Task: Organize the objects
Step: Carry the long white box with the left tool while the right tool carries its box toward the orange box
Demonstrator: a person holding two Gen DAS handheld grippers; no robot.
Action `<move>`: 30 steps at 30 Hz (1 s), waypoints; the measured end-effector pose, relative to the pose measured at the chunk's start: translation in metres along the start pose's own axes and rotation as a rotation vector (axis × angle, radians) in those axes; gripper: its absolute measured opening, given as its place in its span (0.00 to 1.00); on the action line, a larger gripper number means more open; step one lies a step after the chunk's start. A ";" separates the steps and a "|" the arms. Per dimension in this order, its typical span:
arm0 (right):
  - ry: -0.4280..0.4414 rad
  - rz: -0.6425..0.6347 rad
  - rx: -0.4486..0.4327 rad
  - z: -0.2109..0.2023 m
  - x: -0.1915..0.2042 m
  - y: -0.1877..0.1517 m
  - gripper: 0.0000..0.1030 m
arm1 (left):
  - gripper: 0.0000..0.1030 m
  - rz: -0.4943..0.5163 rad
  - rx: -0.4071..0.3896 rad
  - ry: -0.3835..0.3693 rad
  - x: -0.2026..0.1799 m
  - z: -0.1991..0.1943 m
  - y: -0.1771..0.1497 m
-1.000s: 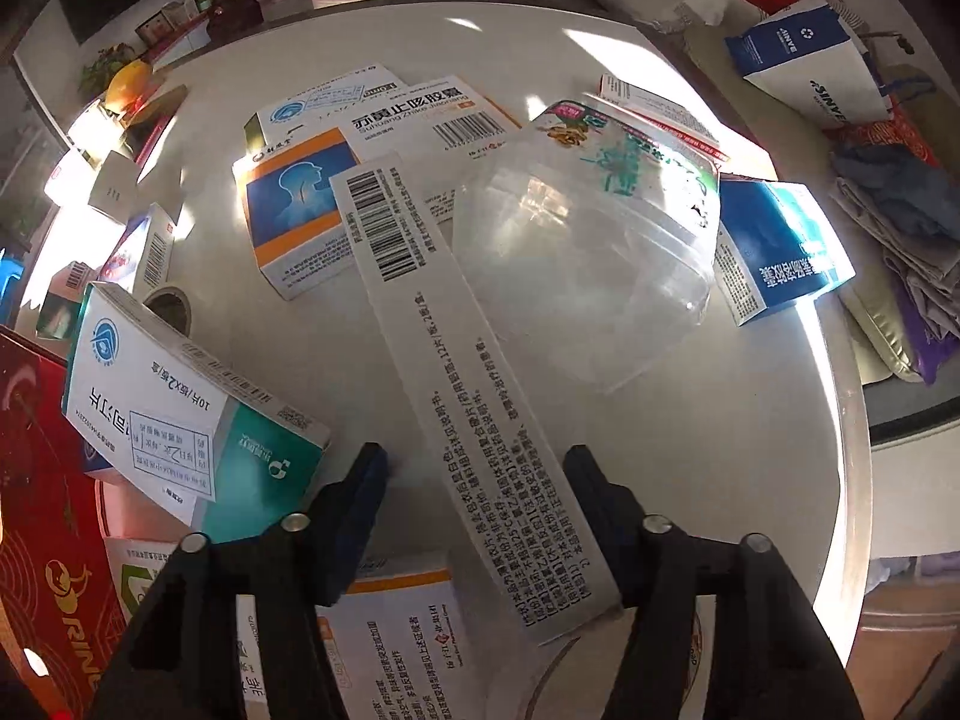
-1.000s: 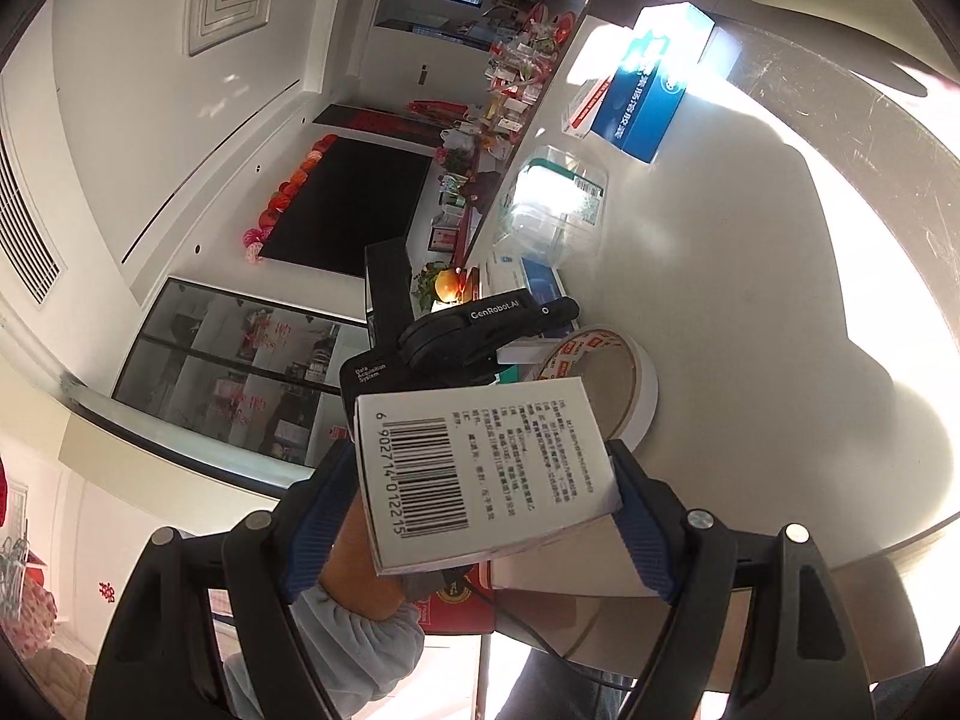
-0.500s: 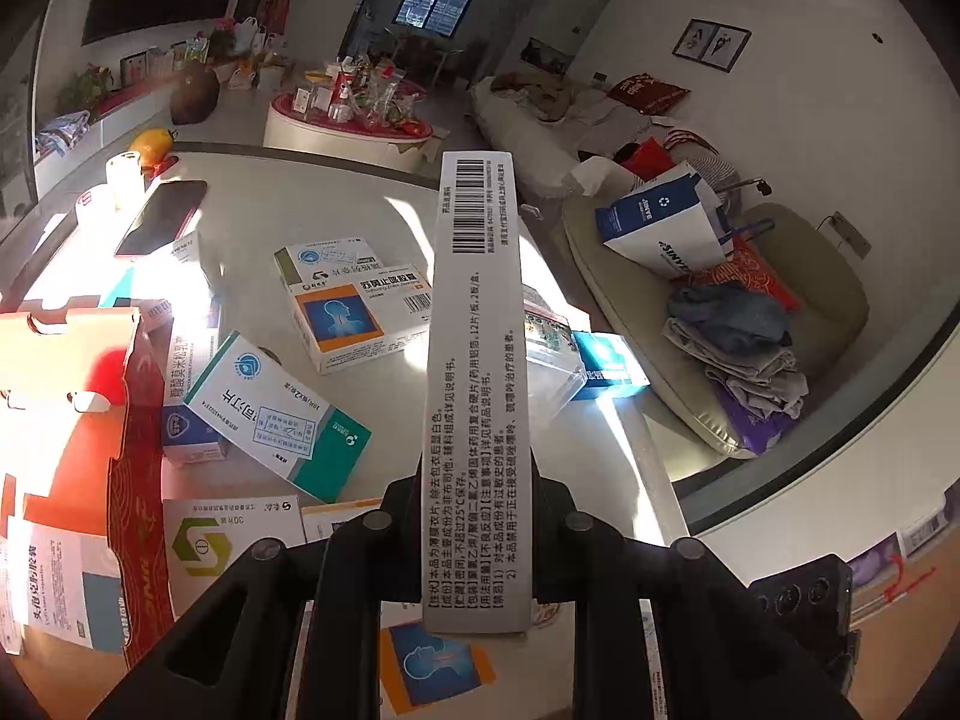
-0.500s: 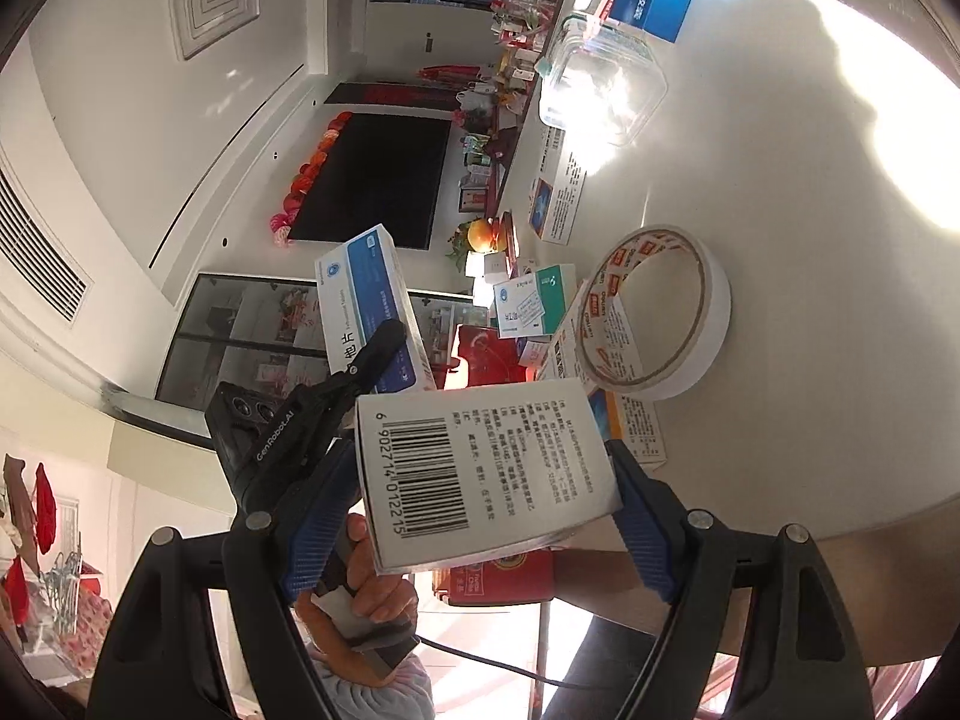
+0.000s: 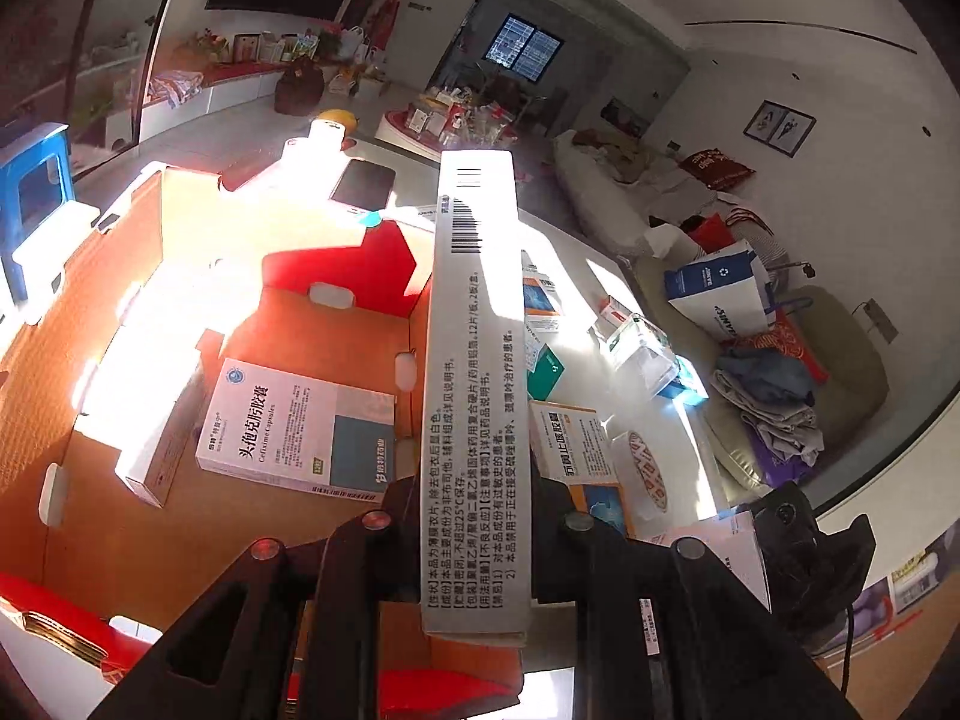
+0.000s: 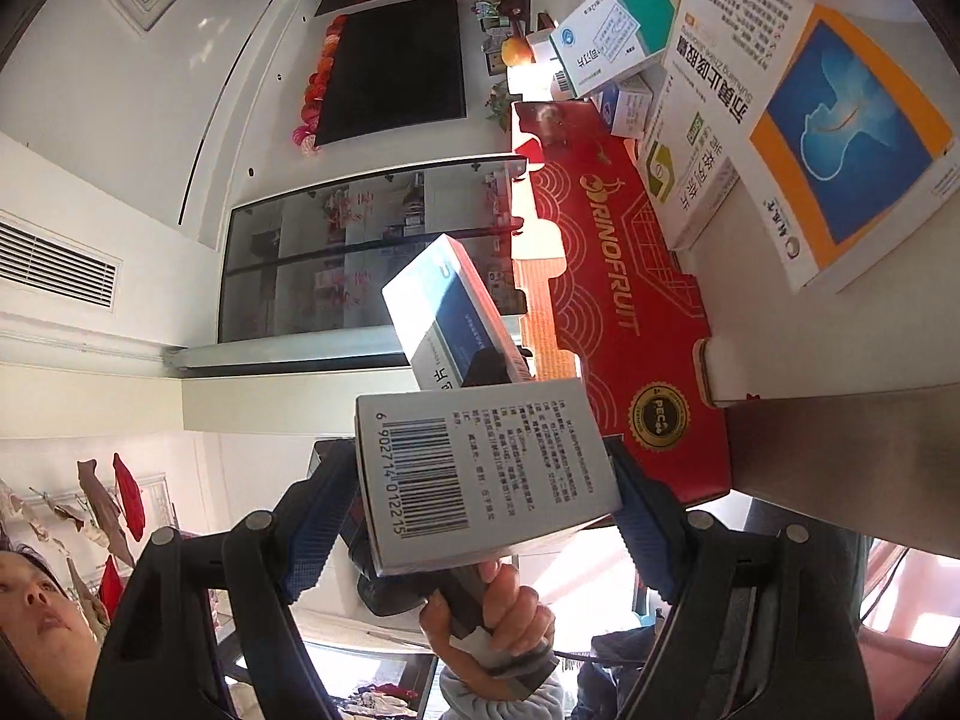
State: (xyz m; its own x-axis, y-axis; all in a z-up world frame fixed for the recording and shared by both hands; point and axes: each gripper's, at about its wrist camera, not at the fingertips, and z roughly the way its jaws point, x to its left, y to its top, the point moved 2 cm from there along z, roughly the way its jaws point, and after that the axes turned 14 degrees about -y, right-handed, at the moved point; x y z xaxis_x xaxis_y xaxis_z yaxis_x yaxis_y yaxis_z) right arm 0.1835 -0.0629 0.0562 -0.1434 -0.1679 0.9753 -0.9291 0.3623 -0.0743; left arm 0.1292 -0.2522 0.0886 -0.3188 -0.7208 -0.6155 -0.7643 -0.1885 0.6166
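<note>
Left gripper [image 5: 474, 516] clamped on slim box [image 5: 474, 372], narrow faces, near end; box above red carton [image 5: 180, 312], pointing 12 o'clock. Right gripper [image 6: 480, 480] clamped on barcode box [image 6: 480, 462]. Light, crushable cardboard; long lever, could pivot.

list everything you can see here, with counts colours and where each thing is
long narrow box: 1, white with a barcode, clamped in the left gripper
barcode box: 1, white, clamped in the right gripper
fruit carton: 1, red outside, orange inside, open on the table
capsule box: 1, white and grey, lying inside the carton
cough medicine box: 1, white, orange and blue, on the table
tape roll: 1, white, on the table
left gripper: 1, black, shut
right gripper: 1, black with blue pads, shut
hand: 1, around the left gripper's handle
</note>
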 end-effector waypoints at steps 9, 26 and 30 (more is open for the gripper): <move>-0.027 -0.019 0.042 0.018 0.011 -0.005 0.78 | 0.22 0.000 -0.021 0.002 0.012 -0.006 -0.010; -0.041 -0.006 0.039 0.020 0.012 -0.004 0.78 | 0.22 -0.021 -0.031 0.044 0.026 -0.010 -0.013; -0.040 -0.008 0.039 0.020 0.011 -0.003 0.78 | 0.22 -0.021 -0.031 0.044 0.026 -0.010 -0.013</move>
State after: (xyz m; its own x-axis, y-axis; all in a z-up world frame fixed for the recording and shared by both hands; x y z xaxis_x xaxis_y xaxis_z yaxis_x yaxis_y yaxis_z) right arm 0.1781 -0.0839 0.0633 -0.1487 -0.2073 0.9669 -0.9426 0.3252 -0.0753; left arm 0.1365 -0.2756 0.0693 -0.2770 -0.7450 -0.6068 -0.7528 -0.2243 0.6189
